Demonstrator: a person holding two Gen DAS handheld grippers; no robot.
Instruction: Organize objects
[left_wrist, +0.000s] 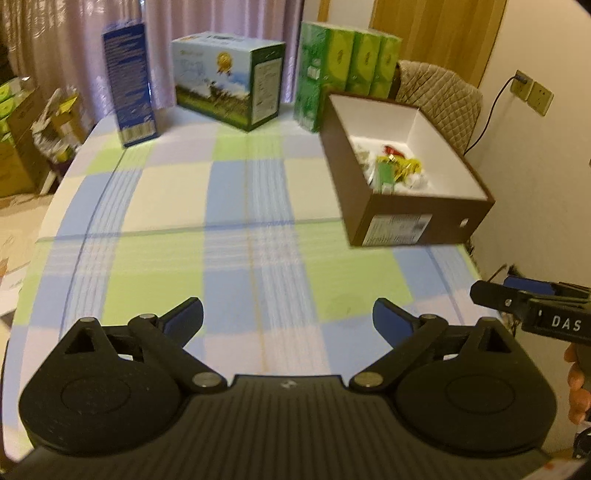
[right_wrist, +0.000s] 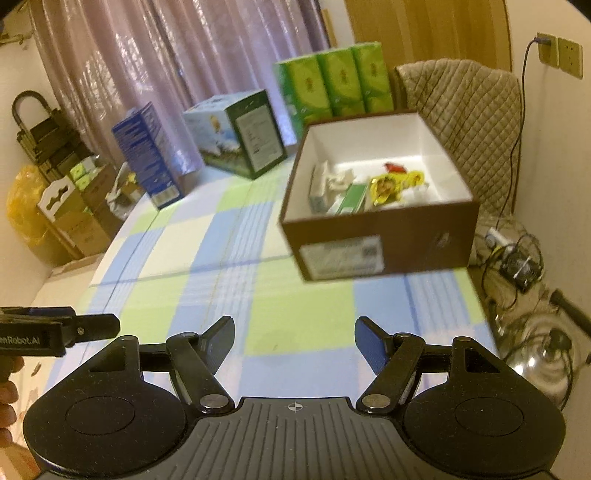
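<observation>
Hovering empty left tongs (left_wrist: 288, 317), brown box (left_wrist: 391, 218) ahead-right, well apart

Open brown box (right_wrist: 380, 236) — small packets (right_wrist: 384, 188) inside

A table (left_wrist: 258, 206) fills the middle of both views. An open box (left_wrist: 424, 218) is set on its right side, in the centre right of the frame, with small packets (right_wrist: 384, 188) heaped inside it. Along the far edge, in the upper part of the frame, three things are ranged: a tall carton (left_wrist: 129, 81) at the left, a lying carton (left_wrist: 229, 81) in the middle, and a tissue pack (left_wrist: 347, 62) at the right, just behind the box. A chair (right_wrist: 465, 122) is placed behind the box, at upper right. Stacked cartons (right_wrist: 74, 206) are seen off the table at the left edge, and cables (right_wrist: 517, 258) on the floor at the right.
</observation>
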